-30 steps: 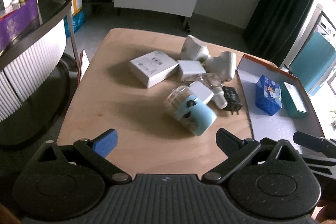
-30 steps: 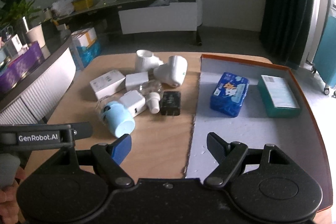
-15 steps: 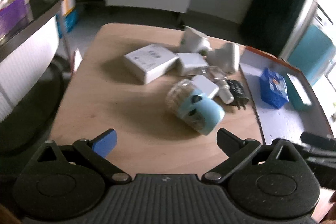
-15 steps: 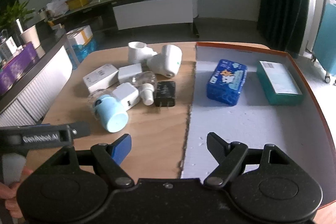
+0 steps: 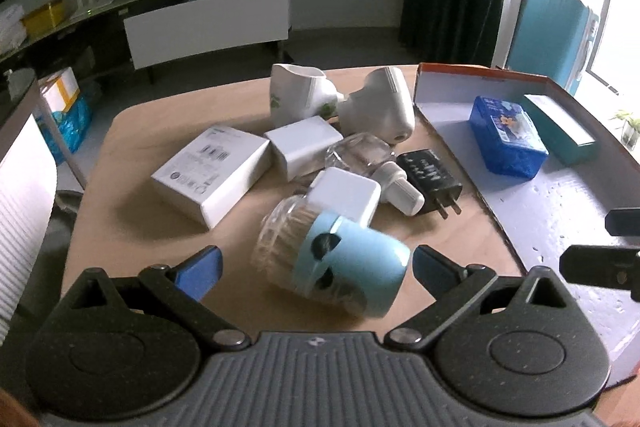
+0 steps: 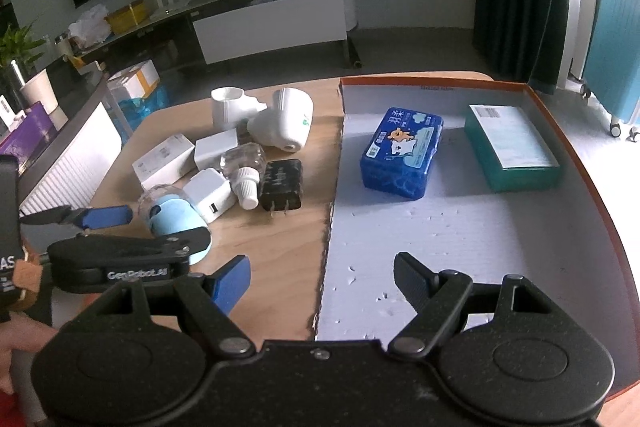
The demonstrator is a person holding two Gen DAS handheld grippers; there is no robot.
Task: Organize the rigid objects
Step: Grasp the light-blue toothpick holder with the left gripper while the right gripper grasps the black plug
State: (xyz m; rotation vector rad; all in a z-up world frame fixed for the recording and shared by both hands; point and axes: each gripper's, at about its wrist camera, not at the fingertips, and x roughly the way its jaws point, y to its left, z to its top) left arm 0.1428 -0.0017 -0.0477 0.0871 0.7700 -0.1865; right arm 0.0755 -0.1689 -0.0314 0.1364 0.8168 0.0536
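Your largest item is 1 shallow box lid (image 6: 592,187) with an orange rim and a white floor, lying on the right part of the wooden counter (image 5: 132,227). It holds 2 things, set apart from each other: 1 blue tissue pack (image 6: 402,155) with a cartoon print, and 1 teal box (image 6: 512,149) lying flat nearer the lid's far right wall.

Left of the lid, 8 loose items sit crowded together on the counter. Counted: 1 flat white carton (image 5: 212,171) with printed icons; 2 white plug-in housings, 1 upright (image 5: 298,95) and 1 tipped on its side (image 5: 384,107); 1 jar with a pale blue cap (image 5: 332,259), lying on its side with thin sticks showing through its clear body; 2 white chargers, 1 at the back (image 5: 304,147) and 1 touching the jar (image 5: 346,195); 1 clear bottle with a white cap (image 5: 372,163), lying down; 1 black plug adapter (image 5: 432,179) with 2 prongs, just beside the lid's edge.

Your left gripper (image 5: 316,263) is spread wide, its fingers on either side of the jar's blue cap and not pressing it. Your right gripper (image 6: 322,281) is also spread wide with nothing in it, hovering over the lid's near left edge.
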